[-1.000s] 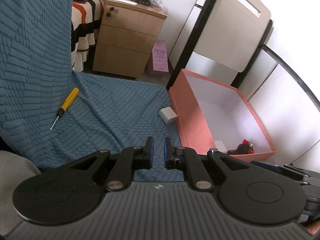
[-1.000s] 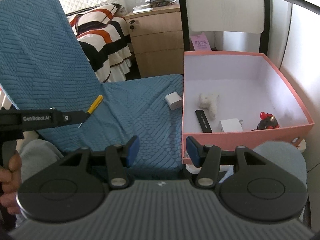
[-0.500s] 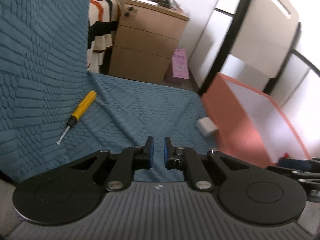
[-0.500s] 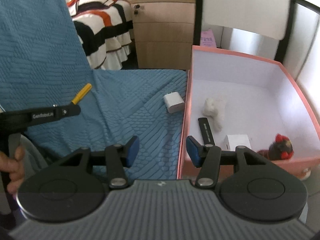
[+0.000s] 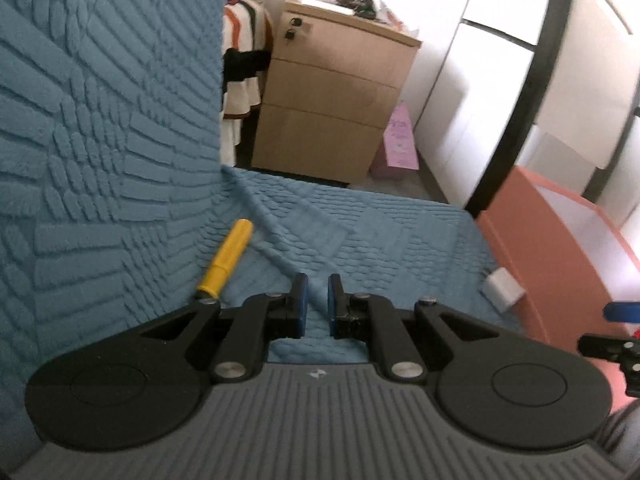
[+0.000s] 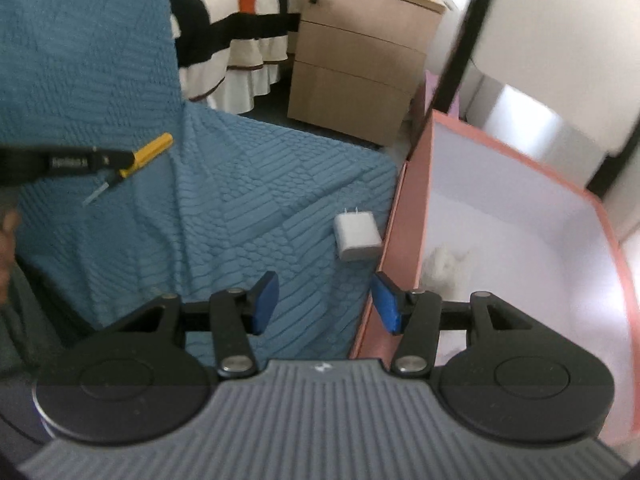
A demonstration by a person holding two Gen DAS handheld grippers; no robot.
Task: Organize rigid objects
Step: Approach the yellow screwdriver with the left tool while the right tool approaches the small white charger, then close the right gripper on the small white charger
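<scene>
A yellow-handled screwdriver [image 5: 228, 258] lies on the blue textured cover, just ahead and left of my left gripper [image 5: 314, 306], whose jaws stand nearly together with nothing between them. It also shows in the right wrist view [image 6: 148, 154], partly behind the left gripper's body. A white plug adapter [image 6: 357, 237] lies on the cover beside the pink box [image 6: 404, 216]; it shows in the left wrist view too [image 5: 502, 290]. My right gripper [image 6: 326, 300] is open and empty, just short of the adapter, its right finger over the box wall.
The pink box [image 5: 520, 240] holds a white fluffy toy [image 6: 446, 266]. A wooden drawer cabinet [image 5: 328, 108] and a pink paper bag [image 5: 398, 140] stand beyond the cover. A bed with striped bedding [image 6: 240, 20] is at the back left. The cover rises steeply at left [image 5: 100, 120].
Both grippers have moved forward and lower. The left one has swung toward the screwdriver, which is now much closer. The right one has neared the adapter and box wall. Jaws unchanged.
</scene>
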